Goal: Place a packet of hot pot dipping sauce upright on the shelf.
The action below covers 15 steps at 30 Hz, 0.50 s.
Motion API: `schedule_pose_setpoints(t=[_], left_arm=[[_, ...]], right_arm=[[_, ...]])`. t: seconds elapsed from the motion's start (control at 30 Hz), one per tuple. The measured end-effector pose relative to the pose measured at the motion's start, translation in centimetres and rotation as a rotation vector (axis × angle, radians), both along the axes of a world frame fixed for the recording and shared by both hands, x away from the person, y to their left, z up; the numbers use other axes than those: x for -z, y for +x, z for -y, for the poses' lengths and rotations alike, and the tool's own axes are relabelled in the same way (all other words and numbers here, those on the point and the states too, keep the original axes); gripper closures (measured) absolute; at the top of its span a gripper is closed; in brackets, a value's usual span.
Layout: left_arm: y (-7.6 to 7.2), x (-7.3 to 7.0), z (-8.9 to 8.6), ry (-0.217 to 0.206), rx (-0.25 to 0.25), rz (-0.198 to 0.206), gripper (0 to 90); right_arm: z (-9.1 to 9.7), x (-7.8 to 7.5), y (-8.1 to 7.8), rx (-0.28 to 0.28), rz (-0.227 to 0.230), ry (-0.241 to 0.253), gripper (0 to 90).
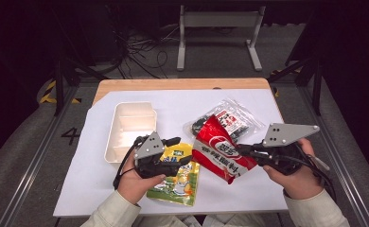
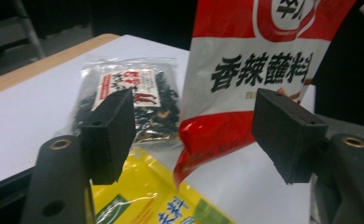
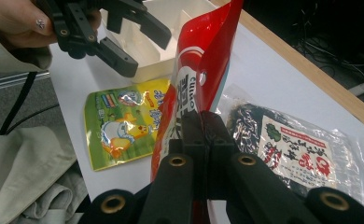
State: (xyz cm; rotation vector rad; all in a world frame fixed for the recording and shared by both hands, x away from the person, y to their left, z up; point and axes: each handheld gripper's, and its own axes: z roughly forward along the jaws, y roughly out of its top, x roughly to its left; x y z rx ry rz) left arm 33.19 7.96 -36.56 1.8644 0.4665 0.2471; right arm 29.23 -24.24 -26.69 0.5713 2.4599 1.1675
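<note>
Right gripper point(image 3: 201, 126) clamped on glossy red-and-white snack pouch point(image 1: 220, 153), holding it lifted off the white sheet point(image 1: 173, 106); left gripper point(image 2: 194, 135) spread, nothing gripped.

Pouch hangs between clear seaweed bag point(image 1: 227, 120) and yellow cartoon sachet point(image 1: 178, 182), beside the white plastic divided tray point(image 1: 128, 130). Pouch's top is cut off in the left gripper view. Left hand point(image 1: 137, 182) hides part of the sachet.
</note>
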Motion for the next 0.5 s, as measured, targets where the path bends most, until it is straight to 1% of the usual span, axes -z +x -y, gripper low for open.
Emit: schedule_pose_setpoints(t=[0.03,0.07,0.1,0.13,0.17,0.23,0.27,0.3,0.33,0.4,0.47,0.5], left_arm=[[0.1,0.1,0.2,-0.007,0.010,-0.006,30.9],[0.2,0.1,0.3,-0.007,0.016,0.002,30.5],[0.2,0.2,0.5,-0.016,0.022,-0.003,30.5],[0.3,0.3,0.7,-0.018,0.035,0.005,30.4],[0.4,0.4,0.9,-0.026,0.047,0.000,30.3],[0.4,0.7,1.4,-0.027,0.065,0.001,30.4],[0.5,0.7,1.6,-0.021,0.076,0.000,30.4],[0.5,0.7,1.6,-0.021,0.076,0.000,31.0],[0.5,0.8,1.7,-0.011,0.086,0.009,31.0],[0.5,1.0,2.0,0.004,0.106,0.025,34.3],[0.3,1.0,2.2,0.002,0.124,0.017,36.9],[0.3,1.0,2.3,0.009,0.136,0.019,38.4]], right_arm=[[-0.1,0.0,0.0,-0.004,0.000,-0.001,88.8],[-0.2,0.0,0.0,-0.008,-0.002,0.001,88.8],[-0.3,0.0,0.0,-0.013,-0.002,0.001,88.7],[-0.5,0.0,0.0,-0.019,-0.001,0.003,88.7],[-0.6,0.0,0.0,-0.026,0.000,0.003,88.8],[-0.8,0.0,-0.1,-0.038,0.003,0.005,88.8],[-1.0,0.0,-0.2,-0.047,0.004,0.007,88.8],[-1.1,-0.1,-0.2,-0.055,0.007,0.008,88.8],[-1.1,-0.1,-0.2,-0.055,0.007,0.008,88.8],[-1.4,-0.1,-0.3,-0.066,0.009,0.011,88.7],[-1.6,-0.2,-0.4,-0.080,0.011,0.012,88.7],[-1.7,-0.2,-0.4,-0.086,0.011,0.012,88.7]])
